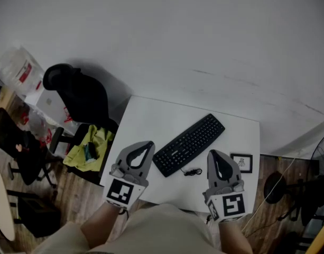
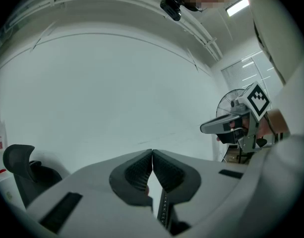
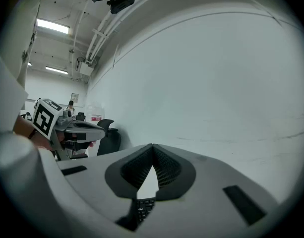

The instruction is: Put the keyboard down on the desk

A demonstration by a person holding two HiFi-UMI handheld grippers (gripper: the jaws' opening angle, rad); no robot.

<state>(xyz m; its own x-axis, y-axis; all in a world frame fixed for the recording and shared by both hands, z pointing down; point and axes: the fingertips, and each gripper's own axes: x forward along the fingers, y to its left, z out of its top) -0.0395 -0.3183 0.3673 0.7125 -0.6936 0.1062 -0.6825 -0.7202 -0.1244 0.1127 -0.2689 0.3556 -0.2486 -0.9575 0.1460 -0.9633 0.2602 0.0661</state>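
1. Your left hand-held gripper is clenched on nothing (tips meeting).
2. Your right hand-held gripper is likewise clenched, empty.
3. The keyboard lies slantwise on the table, between them.

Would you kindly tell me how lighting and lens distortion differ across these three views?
Head view: dim, even light, the black keyboard clear on the white desk. Left gripper view: strong fisheye bending, dark corners, glare from a ceiling strip light. Right gripper view: same fisheye curve and dark corners.
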